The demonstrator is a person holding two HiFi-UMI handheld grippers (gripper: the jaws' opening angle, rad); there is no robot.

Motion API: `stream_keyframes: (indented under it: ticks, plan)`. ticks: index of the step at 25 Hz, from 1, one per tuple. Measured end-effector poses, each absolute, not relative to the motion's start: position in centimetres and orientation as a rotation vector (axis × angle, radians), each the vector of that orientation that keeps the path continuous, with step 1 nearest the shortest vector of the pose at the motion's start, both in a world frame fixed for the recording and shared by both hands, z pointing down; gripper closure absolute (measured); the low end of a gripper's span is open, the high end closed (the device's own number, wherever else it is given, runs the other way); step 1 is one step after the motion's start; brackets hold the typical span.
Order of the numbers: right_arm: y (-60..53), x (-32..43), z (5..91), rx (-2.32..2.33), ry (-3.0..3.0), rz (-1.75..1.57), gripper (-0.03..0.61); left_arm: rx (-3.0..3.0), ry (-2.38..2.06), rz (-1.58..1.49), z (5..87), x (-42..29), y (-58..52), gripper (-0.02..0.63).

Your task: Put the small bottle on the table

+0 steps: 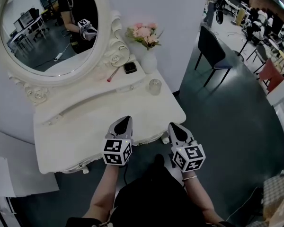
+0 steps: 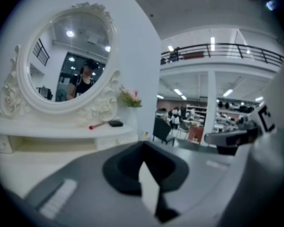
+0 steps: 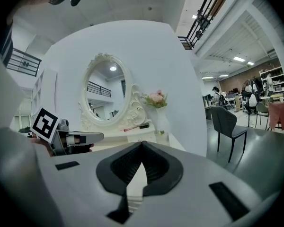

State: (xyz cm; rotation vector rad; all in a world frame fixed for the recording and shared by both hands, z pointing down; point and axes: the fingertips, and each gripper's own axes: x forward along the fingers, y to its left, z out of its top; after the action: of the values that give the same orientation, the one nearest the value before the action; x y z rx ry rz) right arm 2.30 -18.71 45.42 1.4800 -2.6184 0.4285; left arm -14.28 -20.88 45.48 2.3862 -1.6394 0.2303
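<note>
The small clear glass bottle (image 1: 155, 86) stands upright on the white dressing table (image 1: 85, 126), near its right end below the vase. In the right gripper view the bottle (image 3: 161, 133) shows small, far ahead. My left gripper (image 1: 124, 122) hovers over the table's front edge, shut, with nothing between its jaws (image 2: 143, 148). My right gripper (image 1: 176, 128) hangs just off the table's front right corner, also shut and empty (image 3: 142, 148). Both are well short of the bottle.
An oval mirror (image 1: 49, 27) in an ornate white frame backs the table. A white vase of pink flowers (image 1: 146, 41), a small black object (image 1: 129, 68) and a red stick (image 1: 112, 74) sit on the rear shelf. A dark chair (image 1: 213, 53) stands to the right on the grey floor.
</note>
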Motion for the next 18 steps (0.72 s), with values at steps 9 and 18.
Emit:
stream_keyframes:
  ticks: [9, 18]
  plan:
    - [-18.7, 1.9, 45.2, 1.495, -2.598, 0.399, 0.575, 2.387, -1.636, 0.198, 45.2, -14.7, -19.9, 0.607]
    - [-18.8, 1.9, 45.3, 1.507, -2.584, 0.393, 0.575, 2.389, -1.622, 0.190, 45.3, -14.7, -19.6, 0.607]
